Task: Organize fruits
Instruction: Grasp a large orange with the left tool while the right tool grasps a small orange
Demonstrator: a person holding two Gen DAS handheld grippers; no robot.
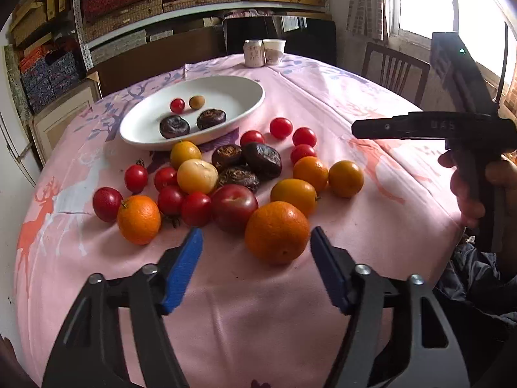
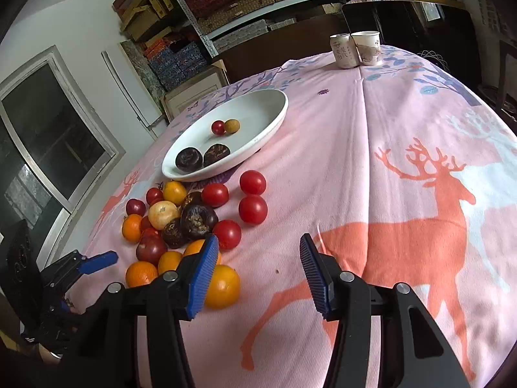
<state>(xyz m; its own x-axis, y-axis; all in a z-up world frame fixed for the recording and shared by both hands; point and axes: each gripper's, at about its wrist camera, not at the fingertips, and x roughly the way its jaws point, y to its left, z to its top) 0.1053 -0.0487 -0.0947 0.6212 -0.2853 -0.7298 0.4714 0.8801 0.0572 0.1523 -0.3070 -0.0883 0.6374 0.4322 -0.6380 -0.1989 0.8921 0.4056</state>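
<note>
Both your grippers hang open and empty over the pink deer-printed tablecloth (image 1: 323,103), near the pile of fruit.

Your left gripper (image 1: 257,245) has its blue ribbed pads apart, nothing between them; the big orange (image 1: 277,232) lies just in front of the gap, on the cloth. Your right gripper (image 2: 258,258) is also parted and holds nothing; under it is only cloth, and its left pad (image 2: 204,276) partly covers a yellow-orange fruit (image 2: 223,287) at the near edge of the pile. The pile of red tomatoes, oranges and dark brown wrinkled fruits lies just beside the white oval ceramic dish (image 1: 239,95). Inside the dish are two dark brown fruits (image 1: 174,126), one small red tomato (image 1: 177,105) and one small tan round fruit (image 1: 196,102).
</note>
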